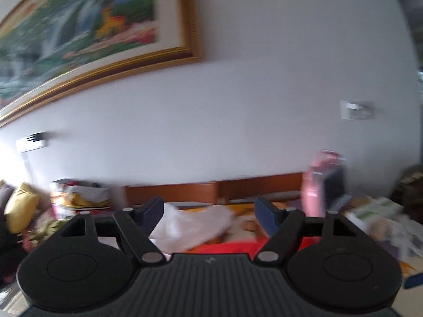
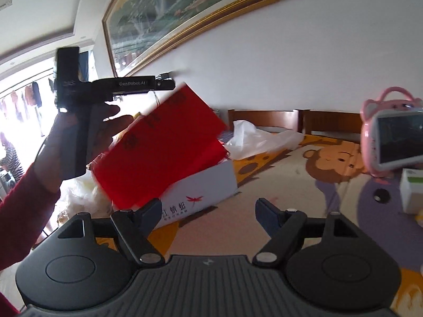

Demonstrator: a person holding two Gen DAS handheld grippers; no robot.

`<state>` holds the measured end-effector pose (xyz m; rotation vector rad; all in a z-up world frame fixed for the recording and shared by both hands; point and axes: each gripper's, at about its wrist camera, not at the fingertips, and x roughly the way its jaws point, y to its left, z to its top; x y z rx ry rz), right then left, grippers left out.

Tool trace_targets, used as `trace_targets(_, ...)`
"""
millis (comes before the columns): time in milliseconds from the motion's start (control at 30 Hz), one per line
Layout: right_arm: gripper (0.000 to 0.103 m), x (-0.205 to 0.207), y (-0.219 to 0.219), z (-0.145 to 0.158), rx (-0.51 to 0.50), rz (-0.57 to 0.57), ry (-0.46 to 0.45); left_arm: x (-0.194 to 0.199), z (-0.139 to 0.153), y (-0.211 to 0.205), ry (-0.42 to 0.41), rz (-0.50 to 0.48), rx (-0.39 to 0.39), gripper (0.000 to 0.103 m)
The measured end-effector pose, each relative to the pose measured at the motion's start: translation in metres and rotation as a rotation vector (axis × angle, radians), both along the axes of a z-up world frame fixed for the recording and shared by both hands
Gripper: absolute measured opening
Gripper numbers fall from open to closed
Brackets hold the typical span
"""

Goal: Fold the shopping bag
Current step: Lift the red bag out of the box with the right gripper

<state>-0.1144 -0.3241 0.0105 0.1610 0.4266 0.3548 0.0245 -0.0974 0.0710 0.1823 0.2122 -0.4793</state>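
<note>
The red shopping bag [image 2: 164,145] is a flat, folded rectangle with dark print. It stands tilted over a white box [image 2: 211,187] on the bed, its edges blurred. My left gripper [image 2: 169,83] is held by a hand [image 2: 79,137] just above the bag's upper corner; I cannot tell whether they touch. In the left wrist view my left gripper [image 1: 208,214] is open with nothing between its fingers, and a strip of the red bag [image 1: 224,248] shows below it. My right gripper [image 2: 208,211] is open and empty, close to the box's near side.
A crumpled white plastic bag [image 2: 259,140] lies on the cartoon bed sheet [image 2: 330,163] by the wooden headboard [image 2: 264,117]. A pink toy holding a phone [image 2: 391,137] and a white-green box [image 2: 412,190] stand at the right. A framed painting [image 2: 185,13] hangs above.
</note>
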Motion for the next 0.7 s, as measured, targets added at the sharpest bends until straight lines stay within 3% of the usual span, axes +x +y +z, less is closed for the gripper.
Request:
trace_targets(133, 0.083, -0.024, -0.008, -0.01, 0.003, -0.025, 0.035, -0.028, -0.01, -0.009, 0.015, -0.024, 0.016, 0.076)
trace_targets(267, 0.085, -0.029, 0.0, -0.032, -0.069, 0.008, 0.108, -0.051, -0.048, -0.006, -0.013, 0.105, 0.117, 0.076)
trace_targets(333, 0.086, -0.021, 0.01, -0.052, -0.267, -0.062, 0.155, -0.058, -0.087, -0.001, -0.084, 0.237, 0.236, 0.076)
trace_targets(367, 0.086, -0.016, 0.017, -0.069, -0.442, -0.13, 0.172, -0.059, -0.099, 0.003, -0.101, 0.278, 0.266, 0.076)
trace_targets(433, 0.086, -0.005, 0.03, -0.104, -0.792, -0.266, 0.203, -0.056, -0.113, 0.014, -0.085, 0.314, 0.248, 0.076)
trace_targets(467, 0.086, -0.001, 0.031, -0.137, -0.955, -0.281, 0.214, -0.053, -0.121, 0.023, -0.065, 0.328, 0.207, 0.076)
trace_targets(567, 0.087, -0.009, 0.024, -0.132, -0.823, -0.237, 0.134, -0.044, -0.147, 0.046, -0.026, 0.404, 0.106, 0.076)
trace_targets(667, 0.087, -0.006, 0.006, -0.117, -0.372, -0.019, 0.139, -0.039, -0.157, 0.045, -0.012, 0.431, 0.096, 0.076)
trace_targets(700, 0.087, -0.006, 0.01, -0.113, -0.319, 0.014, 0.1, -0.034, -0.159, 0.044, -0.001, 0.416, 0.093, 0.076)
